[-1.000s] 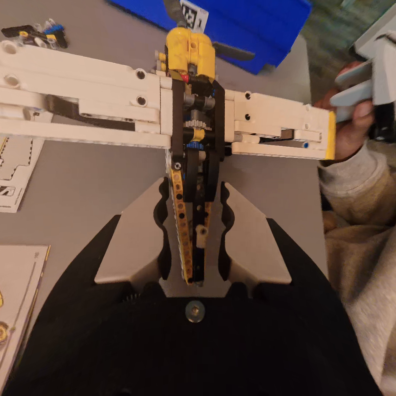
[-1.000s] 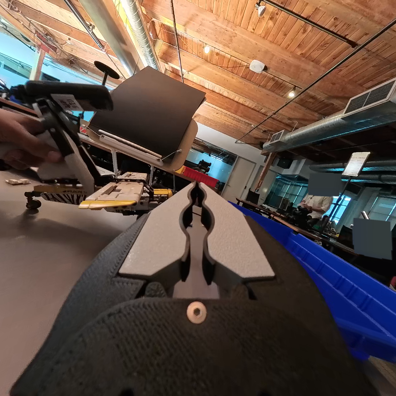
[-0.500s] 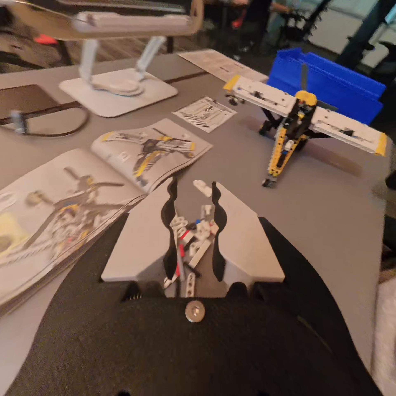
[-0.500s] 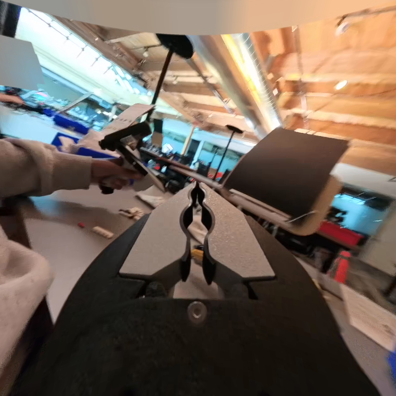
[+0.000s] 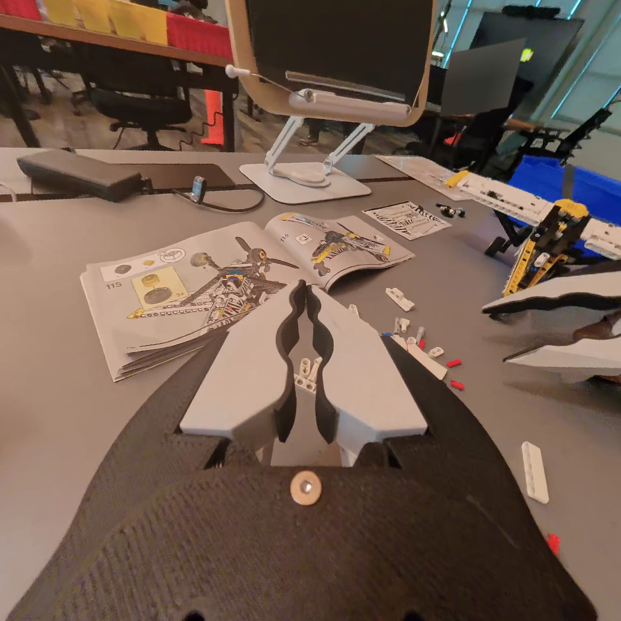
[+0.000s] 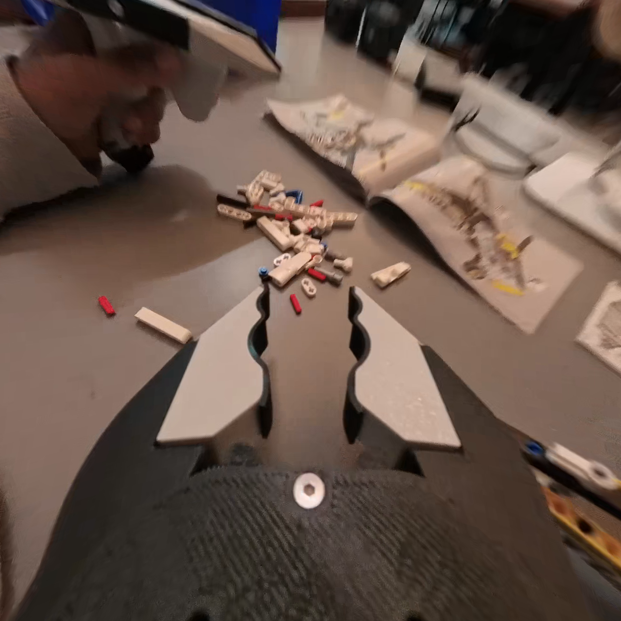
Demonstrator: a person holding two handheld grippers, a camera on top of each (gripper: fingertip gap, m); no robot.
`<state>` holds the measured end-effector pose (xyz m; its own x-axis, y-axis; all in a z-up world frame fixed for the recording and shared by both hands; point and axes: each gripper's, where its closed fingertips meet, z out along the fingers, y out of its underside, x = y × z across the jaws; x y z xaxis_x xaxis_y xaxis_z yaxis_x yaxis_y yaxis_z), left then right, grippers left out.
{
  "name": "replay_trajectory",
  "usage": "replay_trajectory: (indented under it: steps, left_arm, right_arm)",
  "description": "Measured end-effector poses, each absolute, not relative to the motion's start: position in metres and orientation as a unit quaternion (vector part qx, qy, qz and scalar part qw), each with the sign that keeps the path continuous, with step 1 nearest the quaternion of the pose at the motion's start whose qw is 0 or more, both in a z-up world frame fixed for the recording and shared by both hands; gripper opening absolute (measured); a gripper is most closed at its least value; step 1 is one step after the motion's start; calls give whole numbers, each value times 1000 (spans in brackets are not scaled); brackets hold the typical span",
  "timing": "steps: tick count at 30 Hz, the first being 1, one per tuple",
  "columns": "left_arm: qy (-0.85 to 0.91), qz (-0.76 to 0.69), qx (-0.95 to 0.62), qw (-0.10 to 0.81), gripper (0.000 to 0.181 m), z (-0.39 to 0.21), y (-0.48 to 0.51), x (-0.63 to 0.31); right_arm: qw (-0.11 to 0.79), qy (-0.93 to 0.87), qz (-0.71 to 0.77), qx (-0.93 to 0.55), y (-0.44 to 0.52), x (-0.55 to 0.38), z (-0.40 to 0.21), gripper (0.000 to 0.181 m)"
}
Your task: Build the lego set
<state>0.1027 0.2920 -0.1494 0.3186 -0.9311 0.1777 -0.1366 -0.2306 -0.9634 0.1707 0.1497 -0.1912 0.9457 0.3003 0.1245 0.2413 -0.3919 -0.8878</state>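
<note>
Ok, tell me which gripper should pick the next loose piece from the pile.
Right. The right gripper is open, its fingertips pointing at the pile of loose pieces just ahead on the table. The left gripper is shut and empty, with pieces beneath it, so it would have to reopen first.

A grey table (image 5: 437, 437) fills most of the view; a white stand (image 5: 304, 178) sits at its far side and holds up a dark screen (image 5: 336, 43) with a tan frame. To the left lies a flat black box (image 5: 80, 173) – a thin black cable (image 5: 228, 205) curls away from it; behind the table are a black office chair (image 5: 141, 107) and a blue bin (image 5: 598, 195) at the far right.
</note>
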Motion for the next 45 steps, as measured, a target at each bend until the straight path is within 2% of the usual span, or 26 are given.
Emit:
replay_trajectory:
  steps: [5,10,17,29,40,42,45]
  left_arm:
    - [401,-436,-660,463,0,-152,287,101]
    - [392,-456,-659,451,0,-151,284,101]
    - [381,-471,-663,440,0,-151,284,99]
    - [390,-483,-660,423,2,-152,278,104]
    - [402,-497,-651,410,8,-152,270,108]
    - [433,-516,-636,376,16,-154,253,115]
    - [501,-526,-630,275,29,-173,215,130]
  right_arm:
    - [446,-148,134,-873,147,158,-214,61]
    - [470,-140,168,-855,141,157,-202,41]
    - [472,-170,120,-857,139,154,-206,7]
    - [464,-183,117,-859,138,150,-209,19]
    - [454,-189,108,-864,138,149,-213,23]
    - [455,-188,109,-864,138,149,-213,23]
    - [455,-188,109,-864,139,149,-213,23]
